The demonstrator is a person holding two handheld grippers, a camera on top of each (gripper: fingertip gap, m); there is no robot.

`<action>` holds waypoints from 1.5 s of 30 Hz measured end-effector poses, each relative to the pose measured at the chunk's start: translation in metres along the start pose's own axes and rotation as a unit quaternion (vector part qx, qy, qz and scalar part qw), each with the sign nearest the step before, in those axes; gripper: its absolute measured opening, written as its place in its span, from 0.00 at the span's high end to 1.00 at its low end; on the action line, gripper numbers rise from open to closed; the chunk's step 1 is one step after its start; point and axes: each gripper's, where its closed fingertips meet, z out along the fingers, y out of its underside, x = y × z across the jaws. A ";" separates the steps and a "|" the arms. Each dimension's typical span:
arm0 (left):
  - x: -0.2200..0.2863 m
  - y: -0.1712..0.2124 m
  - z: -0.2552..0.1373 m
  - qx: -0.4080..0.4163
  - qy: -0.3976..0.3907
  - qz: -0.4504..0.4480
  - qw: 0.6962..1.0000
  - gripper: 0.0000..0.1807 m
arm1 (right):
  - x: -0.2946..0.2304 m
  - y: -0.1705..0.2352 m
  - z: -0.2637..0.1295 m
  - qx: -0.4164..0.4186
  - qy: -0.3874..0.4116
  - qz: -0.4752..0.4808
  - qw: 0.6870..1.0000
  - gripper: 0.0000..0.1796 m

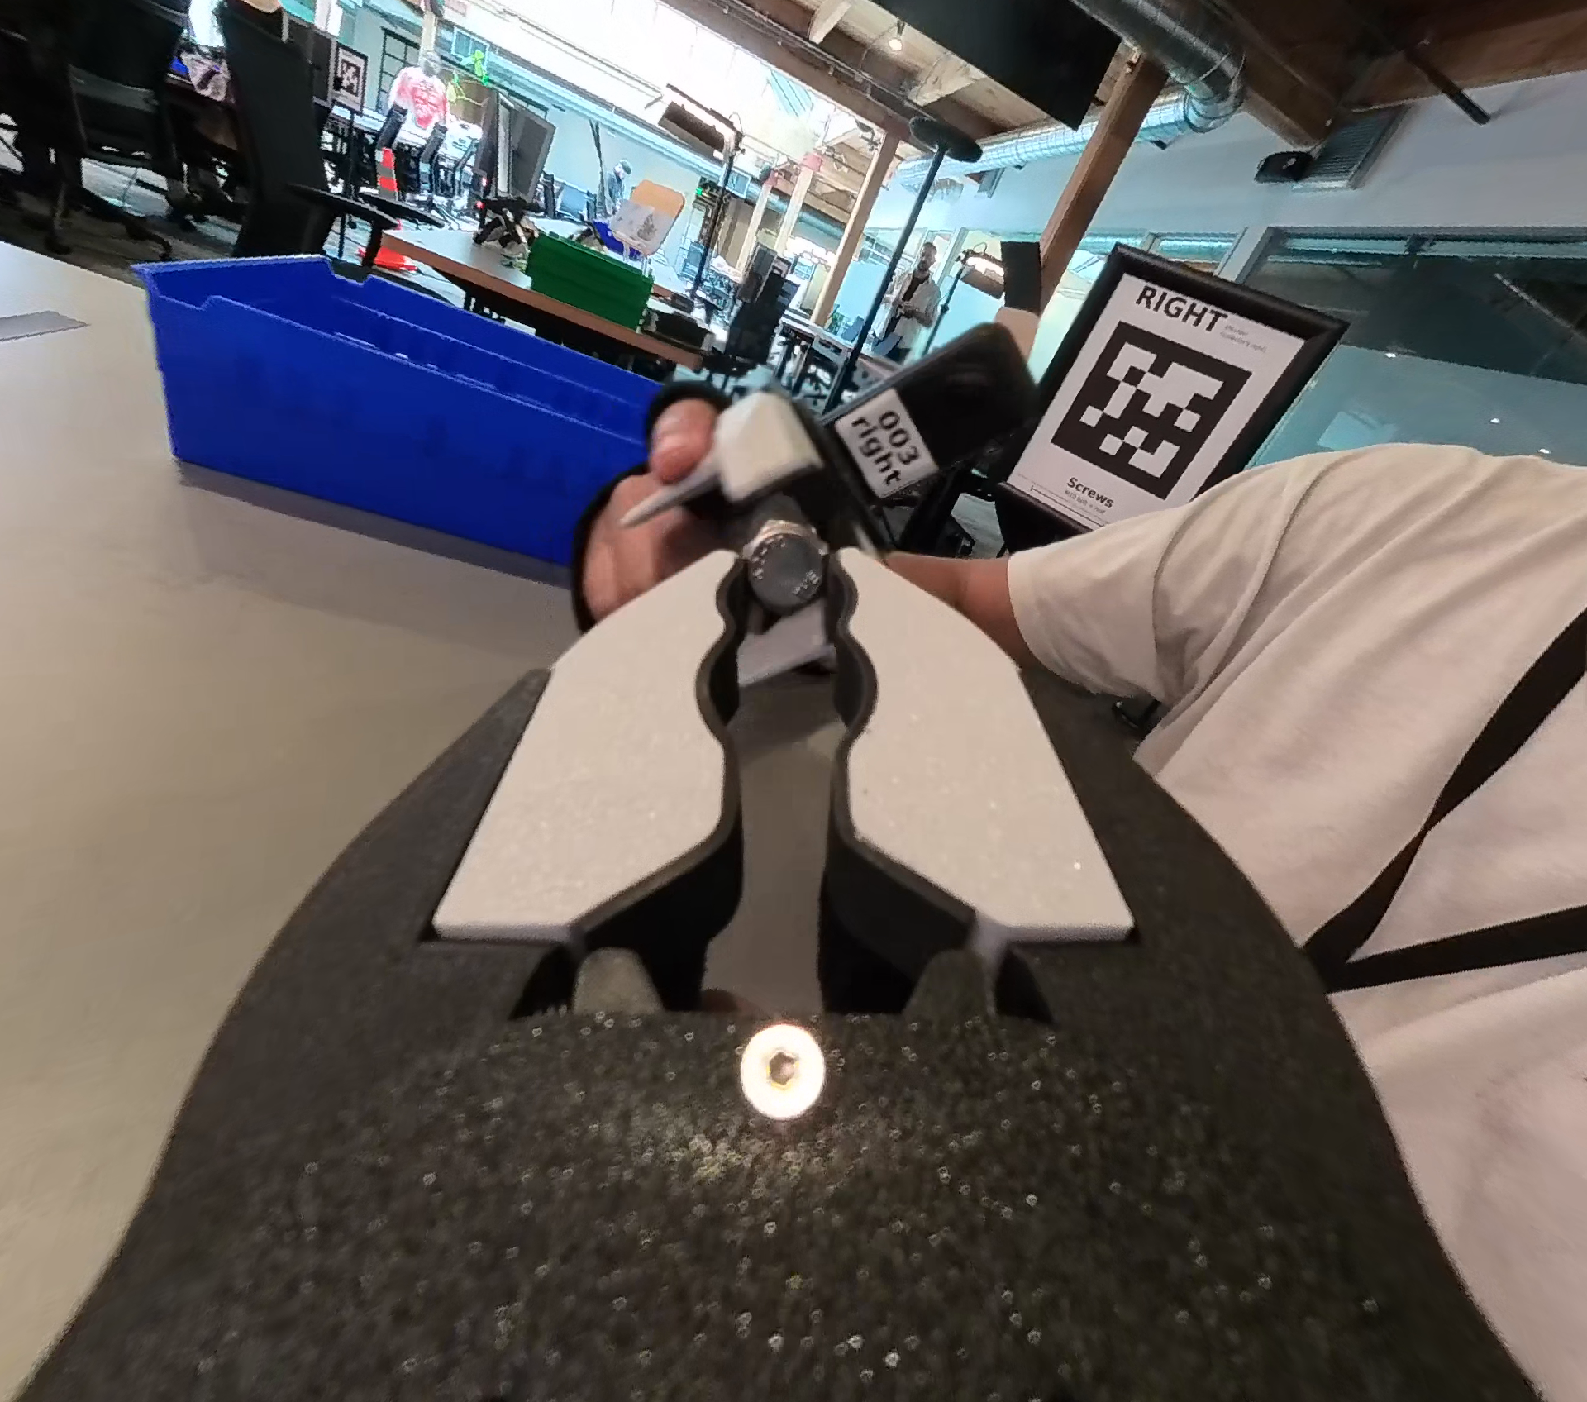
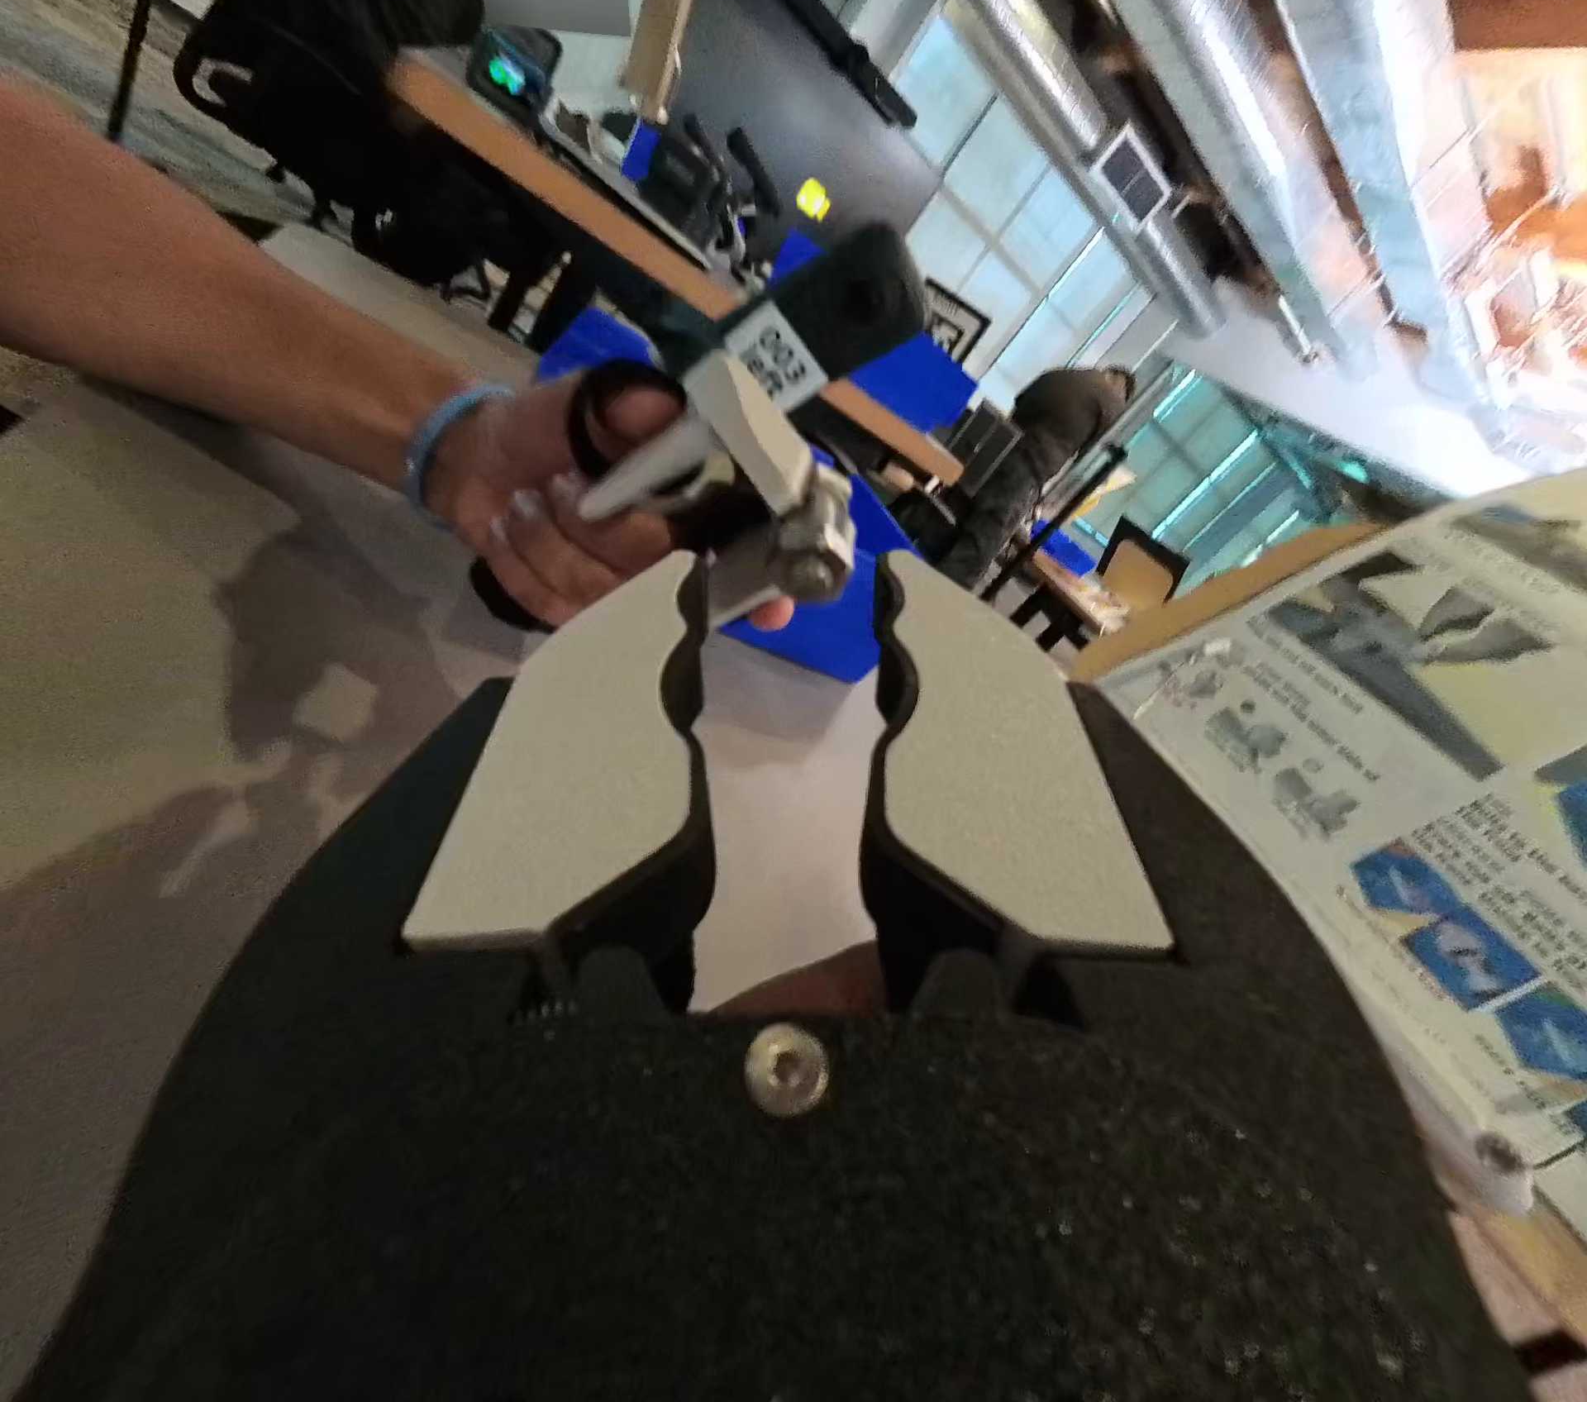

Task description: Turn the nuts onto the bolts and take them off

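Far left on grey table we spot blue bin, seen whole only through left wrist view; framed marker sign shows there too. Right wrist view alone gives us printed instruction sheet. Centre: our left gripper clenched round bolt head, held in air. Right gripper parted, fingers either side of nut on bolt's far end, gap visible, not gripping.
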 end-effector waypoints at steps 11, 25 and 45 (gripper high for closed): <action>-0.003 0.001 0.000 -0.008 -0.015 0.015 1.000 0.91 | 0.006 0.038 0.001 -0.039 -0.015 0.133 0.990 0.81; -0.015 0.007 0.000 -0.019 -0.043 0.019 0.999 0.90 | 0.003 0.022 -0.004 0.013 -0.040 0.249 0.968 0.78; -0.016 0.016 0.008 -0.031 -0.038 0.014 0.999 0.91 | -0.002 0.027 -0.001 -0.015 -0.031 0.199 0.979 0.88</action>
